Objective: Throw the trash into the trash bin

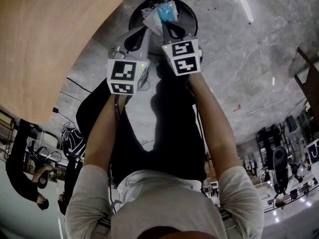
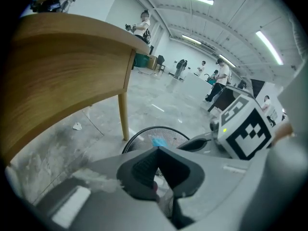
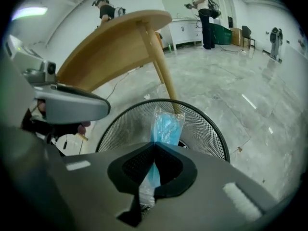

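The wooden counter (image 1: 45,44) is standing at the left over the grey floor (image 3: 250,85). The black mesh bin (image 3: 211,129) is sitting just beside its leg. The right claw (image 3: 154,146) is hanging over the bin's mouth, clenching a blue plastic packet (image 3: 166,126). The left claw (image 2: 157,150), close beside it, is clenching a pale crumpled wrapper (image 1: 151,20).

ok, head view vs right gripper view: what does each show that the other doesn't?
Head view only: both forearms, the marker cubes, and a white scrap pinched in the left gripper.
Right gripper view only: the table leg by the trash bin, and the right gripper shut on the blue packet.
Shared: the trash bin, the blue packet above it, the wooden table.
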Motion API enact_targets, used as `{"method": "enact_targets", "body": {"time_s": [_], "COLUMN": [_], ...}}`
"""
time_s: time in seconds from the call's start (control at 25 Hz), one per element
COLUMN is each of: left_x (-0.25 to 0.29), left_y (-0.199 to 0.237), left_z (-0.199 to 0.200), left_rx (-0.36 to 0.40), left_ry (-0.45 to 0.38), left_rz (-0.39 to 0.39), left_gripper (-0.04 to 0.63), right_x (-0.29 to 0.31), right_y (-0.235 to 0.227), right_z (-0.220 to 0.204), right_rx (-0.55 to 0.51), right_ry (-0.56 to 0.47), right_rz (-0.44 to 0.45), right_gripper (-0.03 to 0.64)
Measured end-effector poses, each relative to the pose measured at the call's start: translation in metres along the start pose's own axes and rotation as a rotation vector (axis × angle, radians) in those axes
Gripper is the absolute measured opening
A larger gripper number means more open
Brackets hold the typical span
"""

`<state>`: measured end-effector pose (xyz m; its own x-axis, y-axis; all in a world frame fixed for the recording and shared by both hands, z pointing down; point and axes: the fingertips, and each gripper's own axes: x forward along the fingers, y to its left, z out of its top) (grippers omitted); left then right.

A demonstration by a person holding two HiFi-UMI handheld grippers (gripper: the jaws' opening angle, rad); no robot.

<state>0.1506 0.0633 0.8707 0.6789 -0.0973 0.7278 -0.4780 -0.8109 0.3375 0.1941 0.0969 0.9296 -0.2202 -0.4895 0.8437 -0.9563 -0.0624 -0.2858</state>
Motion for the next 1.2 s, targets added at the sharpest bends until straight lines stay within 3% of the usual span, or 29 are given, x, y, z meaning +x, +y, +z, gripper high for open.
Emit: {"method": "enact_targets", "body": {"time_s": [0.08, 0.16, 0.24, 0.36, 0.72, 1.08, 1.2], "left_x": [0.0, -0.005, -0.014, -0.034, -0.118, -0.203, -0.247], "left_y": [0.0, -0.001, -0.006, -0.018, -0.063, -0.09, -0.105], "left_z": [-0.003, -0.003, 0.004, 0.022, 0.095, 0.152, 0.177], "left_rx": [0.005, 0.0, -0.016, -0.026, -0.03, -0.113, -0.11], "left_ry": [0.011, 0.019, 0.018, 0.008, -0.043, -0.117, -0.162], "left_rz": [0.002, 0.007, 0.013, 0.019, 0.034, 0.062, 0.066], "left_gripper": [0.018, 0.018, 0.018, 0.018, 0.018, 0.018, 0.018], "right_x": [0.002, -0.006, -0.021, -0.056, -0.179, -0.286, -0.328], "right_y": [0.0, 0.002, 0.002, -0.002, 0.023, 0.09, 0.111], "right_z": [-0.003, 0.001, 0.007, 0.021, 0.093, 0.144, 0.166], "right_rx": [-0.033, -0.032, -0.018, -0.015, -0.056, -0.092, -0.105], "right_ry": [0.021, -0.004, -0.033, -0.079, -0.197, -0.233, -0.275], "right_rz": [-0.01, -0.004, -0.001, -0.023, -0.054, -0.005, -0.005], "right_gripper": [0.081, 0.091, 0.09, 0.008, 0.008, 0.008, 0.008]}}
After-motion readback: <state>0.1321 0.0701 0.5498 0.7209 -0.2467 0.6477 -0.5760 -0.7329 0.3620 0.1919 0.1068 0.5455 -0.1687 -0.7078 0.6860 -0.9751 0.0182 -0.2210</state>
